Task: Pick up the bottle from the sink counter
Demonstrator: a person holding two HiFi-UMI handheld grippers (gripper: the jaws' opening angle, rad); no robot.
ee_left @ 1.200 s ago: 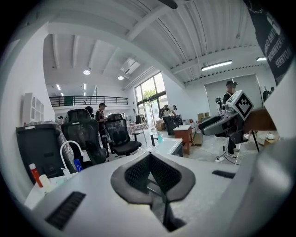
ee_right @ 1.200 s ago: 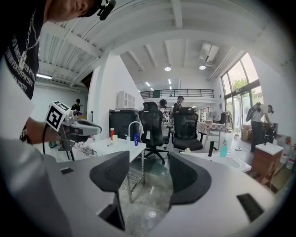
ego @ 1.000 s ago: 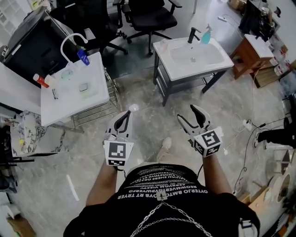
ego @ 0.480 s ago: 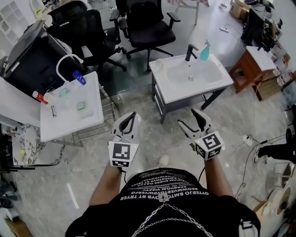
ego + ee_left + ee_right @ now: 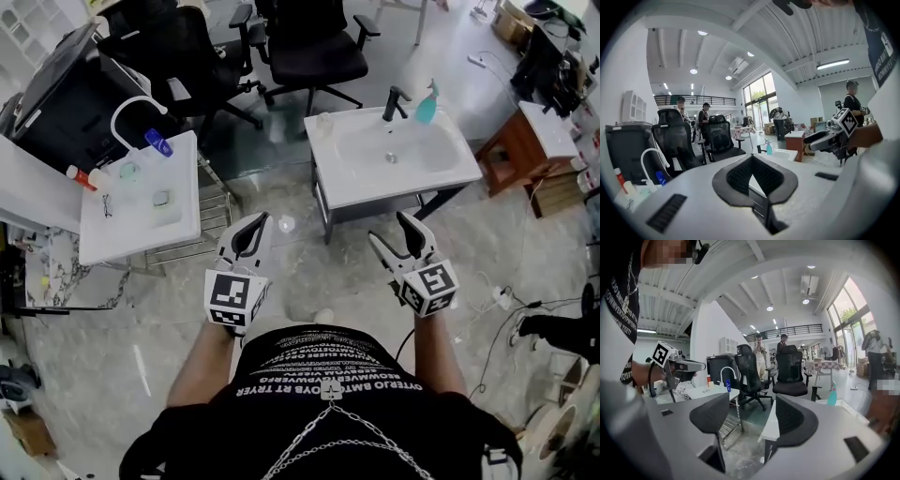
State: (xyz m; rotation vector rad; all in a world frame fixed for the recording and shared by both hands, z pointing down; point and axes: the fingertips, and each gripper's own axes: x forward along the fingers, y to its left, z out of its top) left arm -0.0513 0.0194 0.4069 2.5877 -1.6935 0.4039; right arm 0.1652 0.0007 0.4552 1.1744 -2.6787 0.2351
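Closer in than a second ago: the white sink counter (image 5: 326, 164) had drifted down the frame toward both tools. The right gripper (image 5: 391, 231) held its ribbed black pads wide apart with nothing between them, and the left gripper (image 5: 251, 234) had its pads pinched together, empty. The teal spray bottle (image 5: 427, 103) stood upper right on the counter's back edge, beside the black faucet (image 5: 394, 97). Around it lay a glossy grey stone floor (image 5: 94, 319), with black mesh chairs (image 5: 319, 52) behind.
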